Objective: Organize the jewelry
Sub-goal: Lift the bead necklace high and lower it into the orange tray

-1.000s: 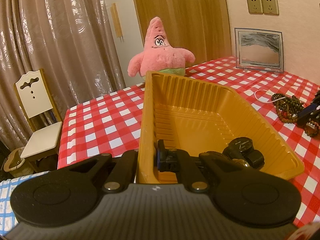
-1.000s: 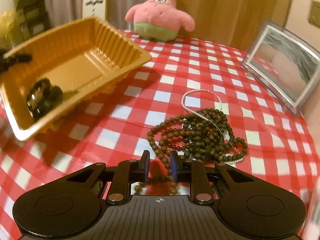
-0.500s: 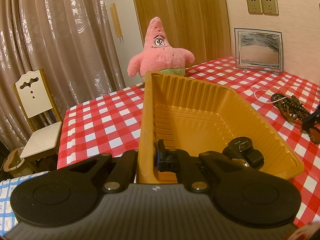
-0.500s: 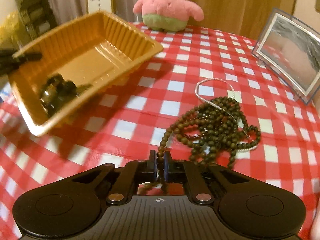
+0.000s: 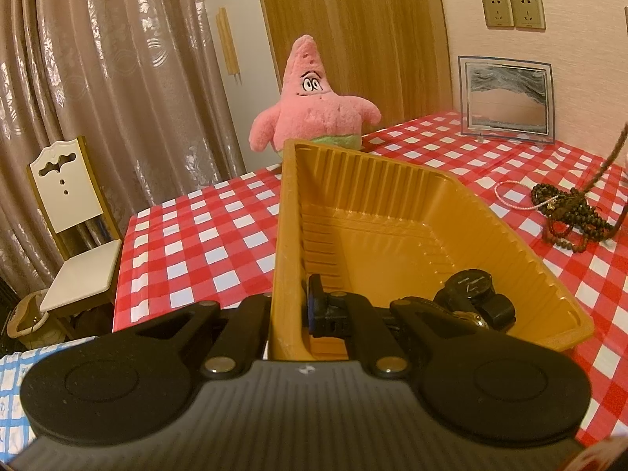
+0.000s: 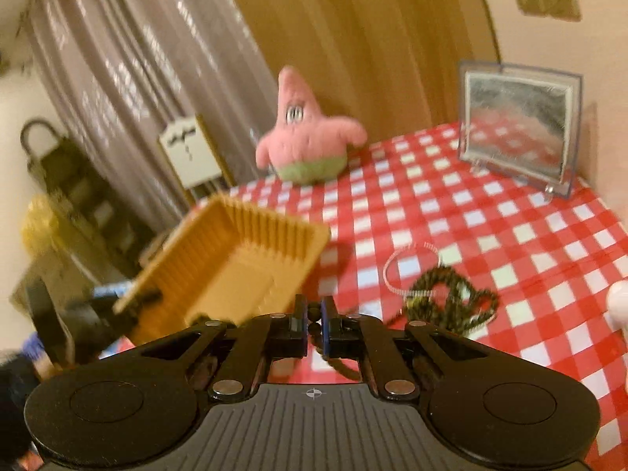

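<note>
An orange plastic tray (image 5: pixel 392 235) rests on the red checked table, and my left gripper (image 5: pixel 292 306) is shut on its near left wall. A black watch (image 5: pixel 471 288) lies in the tray's near right corner. My right gripper (image 6: pixel 313 320) is shut on a strand of dark wooden beads (image 6: pixel 314 318), lifted above the table. The rest of the bead pile (image 6: pixel 451 306) still lies on the cloth, beside a thin pearl-like strand (image 6: pixel 392 271). In the left wrist view the bead pile (image 5: pixel 573 212) has a strand (image 5: pixel 612 157) rising from it to the right edge.
A pink starfish plush (image 5: pixel 314 114) sits at the table's far edge. A framed picture (image 5: pixel 506 100) leans on the wall at the back right. A white chair (image 5: pixel 74 212) stands left of the table by the curtain. The tray (image 6: pixel 235 263) is left of the beads.
My right gripper closed on a bead strand, then rose and rolled, pulling the strand up off the pile. The left gripper and the tray kept still.
</note>
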`<state>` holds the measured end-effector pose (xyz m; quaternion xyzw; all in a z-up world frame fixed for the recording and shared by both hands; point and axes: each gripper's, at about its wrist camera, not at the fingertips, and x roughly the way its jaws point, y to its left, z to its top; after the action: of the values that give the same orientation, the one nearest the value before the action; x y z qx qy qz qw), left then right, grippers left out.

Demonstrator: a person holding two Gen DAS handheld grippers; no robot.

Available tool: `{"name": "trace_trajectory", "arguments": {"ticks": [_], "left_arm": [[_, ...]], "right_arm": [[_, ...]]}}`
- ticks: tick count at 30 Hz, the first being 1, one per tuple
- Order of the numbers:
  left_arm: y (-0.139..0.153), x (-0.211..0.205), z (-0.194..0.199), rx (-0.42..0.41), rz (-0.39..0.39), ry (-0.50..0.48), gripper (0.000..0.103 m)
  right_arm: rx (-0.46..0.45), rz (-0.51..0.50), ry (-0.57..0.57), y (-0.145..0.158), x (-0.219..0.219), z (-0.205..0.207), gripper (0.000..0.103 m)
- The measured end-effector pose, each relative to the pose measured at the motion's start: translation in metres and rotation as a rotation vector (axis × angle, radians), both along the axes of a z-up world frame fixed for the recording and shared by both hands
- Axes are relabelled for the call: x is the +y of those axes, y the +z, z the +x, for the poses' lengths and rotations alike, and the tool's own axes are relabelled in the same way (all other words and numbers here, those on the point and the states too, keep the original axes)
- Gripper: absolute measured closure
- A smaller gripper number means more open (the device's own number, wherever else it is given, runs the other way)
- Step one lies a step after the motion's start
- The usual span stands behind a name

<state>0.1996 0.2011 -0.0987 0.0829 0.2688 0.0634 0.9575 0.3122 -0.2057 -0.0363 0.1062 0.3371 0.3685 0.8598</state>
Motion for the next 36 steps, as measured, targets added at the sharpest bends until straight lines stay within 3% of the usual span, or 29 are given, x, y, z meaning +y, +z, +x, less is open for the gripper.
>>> {"name": "trace_trajectory", "arguments": {"ticks": [8, 17, 28, 36], "left_arm": [[0.000, -0.001, 0.000, -0.001, 0.002, -0.001, 0.100], [0.000, -0.001, 0.000, 0.000, 0.002, -0.001, 0.100], [0.002, -0.001, 0.000, 0.000, 0.003, -0.001, 0.100], [0.002, -0.001, 0.001, 0.000, 0.003, -0.001, 0.100]], "right_arm": [[-0.009, 0.056, -0.035, 0.043, -0.012, -0.005, 0.096], [-0.020, 0.091, -0.017, 0.070, -0.005, -0.010, 0.096], [-0.007, 0.185, 0.105, 0.084, 0.051, -0.004, 0.096], [-0.022, 0.330, 0.148, 0.085, 0.106, 0.009, 0.096]]}}
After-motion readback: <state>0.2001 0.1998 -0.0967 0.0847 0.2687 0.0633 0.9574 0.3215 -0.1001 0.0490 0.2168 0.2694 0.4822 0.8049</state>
